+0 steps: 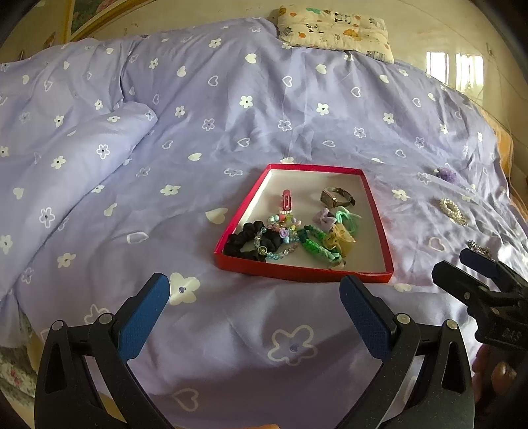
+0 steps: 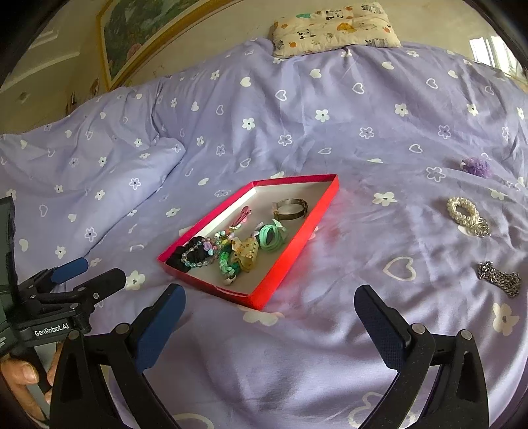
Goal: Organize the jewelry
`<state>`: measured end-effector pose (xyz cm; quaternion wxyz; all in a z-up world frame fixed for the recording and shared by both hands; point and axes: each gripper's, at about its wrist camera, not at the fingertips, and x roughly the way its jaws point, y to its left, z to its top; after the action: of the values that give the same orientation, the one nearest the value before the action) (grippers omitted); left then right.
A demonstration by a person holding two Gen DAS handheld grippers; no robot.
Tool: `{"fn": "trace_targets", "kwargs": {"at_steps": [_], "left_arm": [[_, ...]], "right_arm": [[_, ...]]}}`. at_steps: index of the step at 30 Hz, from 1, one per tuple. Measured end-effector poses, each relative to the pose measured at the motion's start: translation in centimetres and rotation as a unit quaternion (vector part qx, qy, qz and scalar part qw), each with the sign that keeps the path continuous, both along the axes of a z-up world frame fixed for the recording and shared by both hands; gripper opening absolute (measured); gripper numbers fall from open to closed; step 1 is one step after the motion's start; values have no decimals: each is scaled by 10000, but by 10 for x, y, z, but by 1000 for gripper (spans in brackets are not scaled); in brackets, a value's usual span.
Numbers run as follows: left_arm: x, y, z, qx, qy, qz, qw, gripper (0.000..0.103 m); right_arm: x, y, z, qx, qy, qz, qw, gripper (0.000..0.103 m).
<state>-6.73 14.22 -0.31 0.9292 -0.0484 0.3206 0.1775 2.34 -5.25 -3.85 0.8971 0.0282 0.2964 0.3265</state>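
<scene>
**Both grippers empty, three pieces still loose on the bed**

Right gripper [image 2: 269,326] hovers low over the lilac duvet [image 2: 297,363], its blue-padded fingers spread wide apart and holding nothing. Left gripper [image 1: 254,307] is in the same condition: fingers well apart, nothing between them, poised just short of the near wall of the red tray [image 1: 379,227].

Directly ahead of the left gripper, the tray already holds a cluster of pieces: a black scrunchie [image 1: 244,241], a beaded bracelet [image 1: 274,249], a green braided band [image 1: 318,246], a red hair clip [image 1: 286,200] and a watch [image 1: 335,197].

Outward from the right gripper, the loose items all lie ahead and to its right, well apart from the tray. Nearest is a silver chain [image 2: 500,279], bunched into a short heap whose long axis runs roughly left to right across the view. Beyond it sits a pearl bracelet [image 2: 463,213] with a small metal charm at its near end, and farthest off a purple fluffy hair tie [image 2: 477,166]. A patterned pillow [image 2: 333,28] rests at the head of the bed.

My judgement is that the sorting is mostly done, with these three pieces remaining. The relation that matters: all three lie on the right side, the tray to the left of them, so the right gripper is clearly the nearer one. The chain looks the likeliest next pick; closing across its short dimension, front to back, should gather the links. On soft bedding the fingers may catch fabric with the chain.
</scene>
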Motion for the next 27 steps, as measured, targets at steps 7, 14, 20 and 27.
{"fn": "trace_targets", "kwargs": {"at_steps": [7,14,20,27], "left_arm": [[-1,-1,2,-8,-37,-9,10000,103],[-1,-5,4,23,-50,-15,10000,103],[-2,-5,4,28,-48,-17,10000,103],[-2,-6,4,27,-34,-12,10000,103]], "right_arm": [[-2,-3,4,62,-89,-15,9999,103],[-2,-4,6,95,-116,-20,9999,103],[-3,-4,6,93,-122,-2,9999,103],[-5,-3,8,105,-140,38,9998,103]]}}
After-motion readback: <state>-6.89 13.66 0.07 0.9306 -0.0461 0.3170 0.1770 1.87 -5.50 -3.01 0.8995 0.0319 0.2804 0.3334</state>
